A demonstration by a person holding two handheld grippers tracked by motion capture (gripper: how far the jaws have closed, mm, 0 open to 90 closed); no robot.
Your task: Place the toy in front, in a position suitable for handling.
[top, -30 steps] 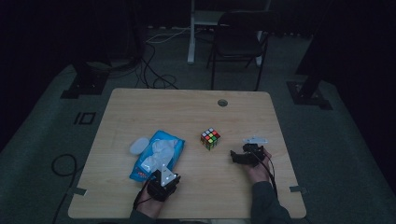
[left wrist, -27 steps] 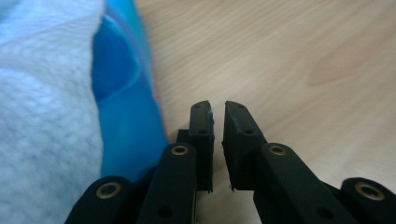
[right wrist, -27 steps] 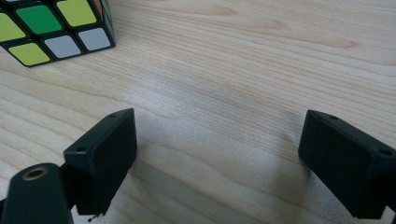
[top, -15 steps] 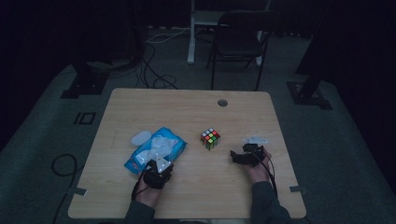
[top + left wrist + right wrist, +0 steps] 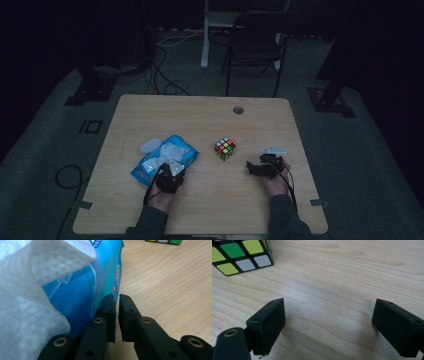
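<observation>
Fingers of the left gripper are nearly together, nothing held, touching the blue wipes pack's side at the table's eight o'clock. Right gripper fingers gape empty, the cube at their eleven o'clock. Judged step: steadying the pack; next, pinch the protruding wipe. Count: one pack, one cube, two grippers.
</observation>
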